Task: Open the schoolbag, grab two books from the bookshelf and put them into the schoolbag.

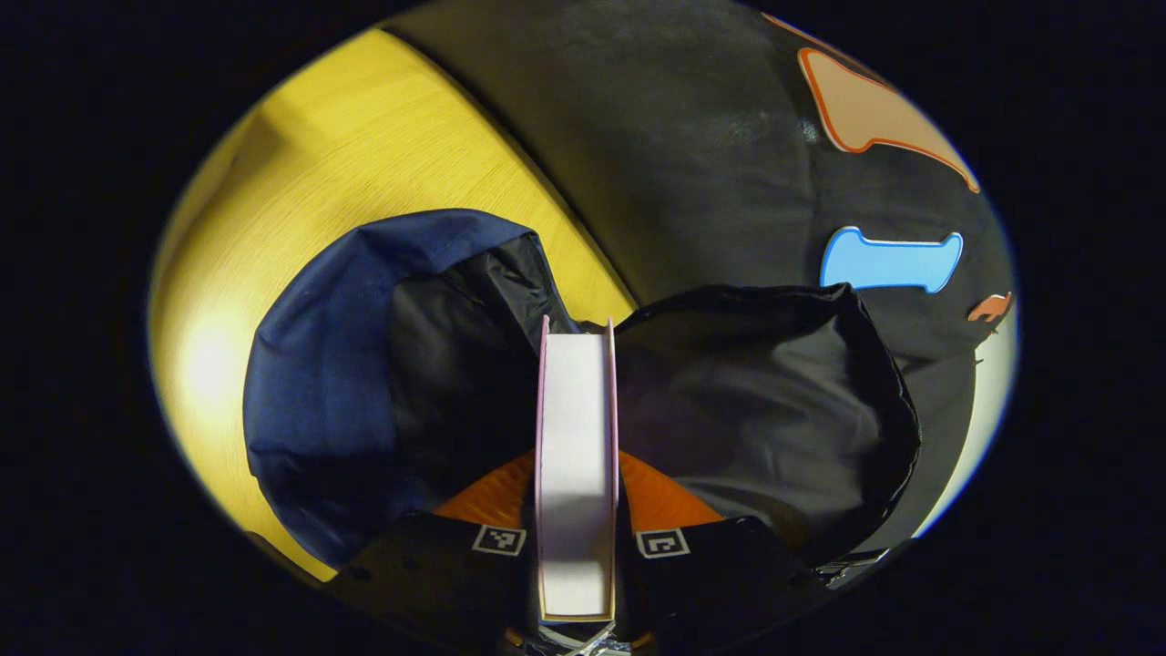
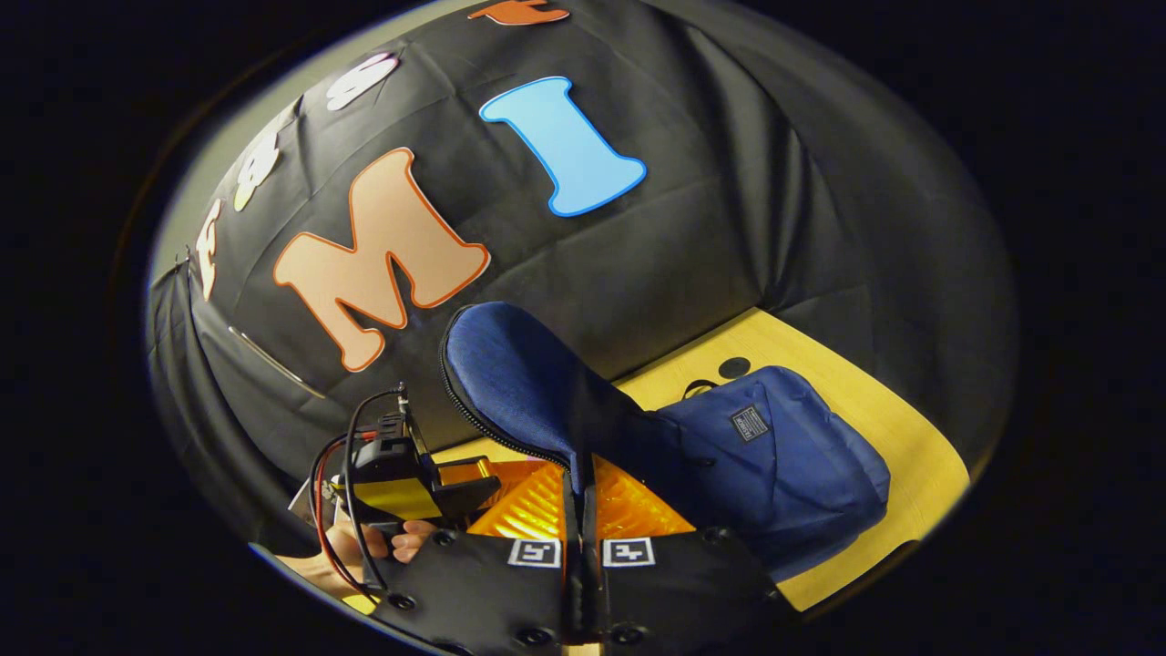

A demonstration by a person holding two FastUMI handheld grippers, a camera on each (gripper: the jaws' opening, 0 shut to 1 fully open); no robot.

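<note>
My left claw [image 1: 576,510] was clamped on a book [image 1: 576,437], edge-on above the schoolbag's [image 1: 747,401] open mouth; its dark interior hid any contents. My right claw [image 2: 581,510] pinched the schoolbag's flap [image 2: 519,383], lifting it. The schoolbag lay on the yellow surface [image 1: 364,155].

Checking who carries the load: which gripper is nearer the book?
Left. The left gripper is shut on the book over the open bag; the right gripper pinches the flap.

No legible txt anywhere.
</note>
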